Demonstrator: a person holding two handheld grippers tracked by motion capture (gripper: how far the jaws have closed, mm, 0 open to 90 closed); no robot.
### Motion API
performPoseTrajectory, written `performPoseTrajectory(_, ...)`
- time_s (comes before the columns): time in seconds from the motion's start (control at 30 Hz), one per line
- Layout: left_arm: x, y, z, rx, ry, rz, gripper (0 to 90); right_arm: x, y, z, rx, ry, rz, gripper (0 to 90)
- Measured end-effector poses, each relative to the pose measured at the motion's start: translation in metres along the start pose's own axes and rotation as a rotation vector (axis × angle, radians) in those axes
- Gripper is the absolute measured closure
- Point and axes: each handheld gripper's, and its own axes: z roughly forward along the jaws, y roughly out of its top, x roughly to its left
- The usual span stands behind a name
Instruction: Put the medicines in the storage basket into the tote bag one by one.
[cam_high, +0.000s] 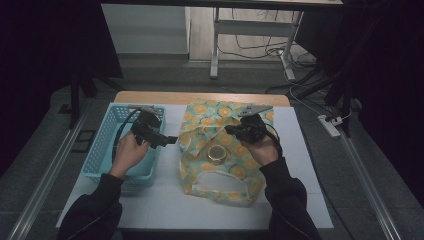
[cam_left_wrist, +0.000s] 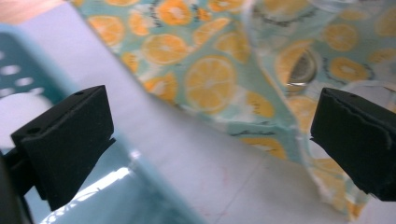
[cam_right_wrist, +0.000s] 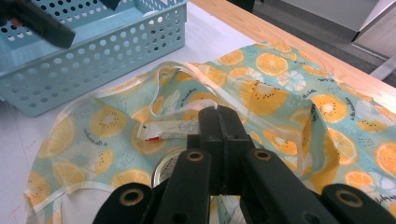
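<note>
Tongs split their work: right gripper (cam_high: 235, 131) pinches the fruit-print bag (cam_high: 200, 120), left gripper (cam_high: 167, 140) hangs wide open and empty.

Centre of the high view: the bag lies flat, its long axis running top to bottom, cut-out handle at the lower end. A round metal lid (cam_high: 216, 153) shows on it, probably a jar, though hard to tell. The shut right jaws seem to grip fabric above that lid. From the left gripper, the bag lies just right; the blue basket (cam_high: 100, 150) beneath looks empty.
</note>
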Motion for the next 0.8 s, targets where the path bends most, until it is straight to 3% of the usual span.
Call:
performPoseTrajectory(0.2,0.017,-0.003,-0.009,-0.003,0.068,-0.026,0.0,0.000,0.000,0.000,-0.001,0.001,0.001,90.0)
performPoseTrajectory(0.47,0.042,-0.008,-0.013,0.003,0.131,-0.092,0.0,0.000,0.000,0.000,0.000,0.001,0.002,90.0)
performPoseTrajectory(0.8,0.071,-0.011,-0.002,0.026,0.227,-0.156,0.0,0.000,0.000,-0.001,-0.003,0.001,0.002,90.0)
